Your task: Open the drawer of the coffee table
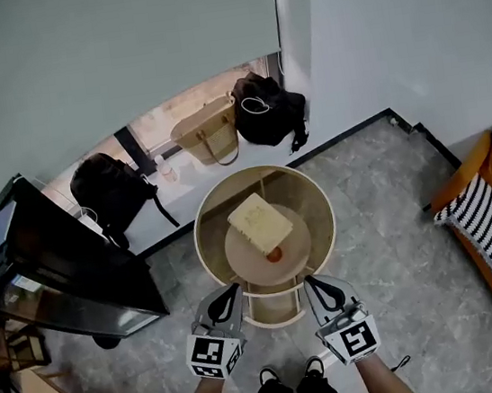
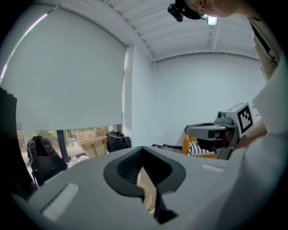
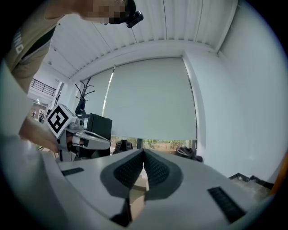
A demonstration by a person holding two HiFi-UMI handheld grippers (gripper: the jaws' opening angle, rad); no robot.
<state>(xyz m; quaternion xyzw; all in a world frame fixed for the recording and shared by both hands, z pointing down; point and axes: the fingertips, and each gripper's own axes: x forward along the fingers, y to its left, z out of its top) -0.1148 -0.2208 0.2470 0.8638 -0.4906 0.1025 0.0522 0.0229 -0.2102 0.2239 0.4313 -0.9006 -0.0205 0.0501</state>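
Though both tongs hang above the floor in the head view, neither touches the round desk (image 1: 205, 242), which stands at the picture's centre. The left tongs (image 1: 230, 291) sit at the desk's 7 o'clock and the right tongs (image 1: 315, 283) at its 5 o'clock. Between them, at the rim's 6 o'clock, is the drawer (image 1: 275, 305); I cannot tell whether it is pulled out. Inside the desk's raised rim lies a cream block (image 1: 259, 223), with a small orange thing (image 1: 274, 254) touching its 6 o'clock corner. Against the window, at 12 o'clock from the desk, stand a black backpack (image 1: 111, 190), a tan tote bag (image 1: 207, 131) and a black bag (image 1: 268, 106); their contents do not show.

In the left gripper view the left tongs (image 2: 143, 150) are pressed together with nothing between them, and the right tongs (image 2: 211, 131) float at 3 o'clock.

In the right gripper view the right tongs (image 3: 144, 152) are likewise together and empty, with the left tongs (image 3: 92, 140) at 9 o'clock.
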